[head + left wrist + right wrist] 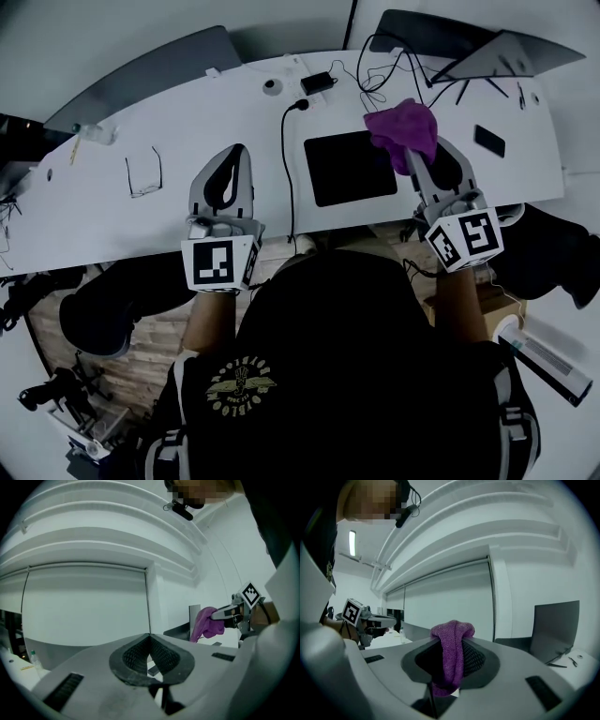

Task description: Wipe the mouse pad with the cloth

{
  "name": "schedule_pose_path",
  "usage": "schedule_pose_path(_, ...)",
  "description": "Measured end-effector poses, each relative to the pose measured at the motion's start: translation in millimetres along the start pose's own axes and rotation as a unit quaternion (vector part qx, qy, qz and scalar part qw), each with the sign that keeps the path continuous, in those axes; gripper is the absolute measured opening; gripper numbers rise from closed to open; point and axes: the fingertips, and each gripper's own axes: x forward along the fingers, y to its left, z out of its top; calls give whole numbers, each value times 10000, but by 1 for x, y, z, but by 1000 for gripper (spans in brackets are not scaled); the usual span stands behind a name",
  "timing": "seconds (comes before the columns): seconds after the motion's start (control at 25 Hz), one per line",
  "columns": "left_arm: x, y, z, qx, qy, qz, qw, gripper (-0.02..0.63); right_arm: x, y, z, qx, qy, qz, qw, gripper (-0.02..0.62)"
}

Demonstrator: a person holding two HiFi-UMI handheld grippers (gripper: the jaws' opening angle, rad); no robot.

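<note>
Over the mouse pad's (349, 167) right edge, the right claw (450, 660) pinches the cloth (401, 129), poised to wipe. Left of the pad, the left claw (150, 656) hangs pressed together, unneeded.

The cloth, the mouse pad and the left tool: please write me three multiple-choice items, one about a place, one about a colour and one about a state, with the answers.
1. Where is the cloth?
A. Lying on the floor
B. Clamped in the right tool
C. Draped over a chair

2. What colour is the mouse pad?
A. Black
B. White
C. Red

3. How do the jaws of the left tool stand?
A. Wide apart
B. Together, with nothing between them
C. Together on a cable

Answers:
1 B: the right gripper view shows the purple fabric pinched between that tool's jaws.
2 A: the head view shows a black rectangle on the white desk.
3 B: the left gripper view shows the pads meeting, with nothing held.
</note>
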Motion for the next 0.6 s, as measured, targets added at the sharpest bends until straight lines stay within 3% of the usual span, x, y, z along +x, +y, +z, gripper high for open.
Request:
schedule_pose_path(0.24,21,1,-11,-56,105,104,9999,2,33,-10,-23,206,97,327,9992,90)
schedule_pose_path(0.6,49,-7,-46,-197,519,128,9984,2,77,-15,-85,81,732,784,9942,89)
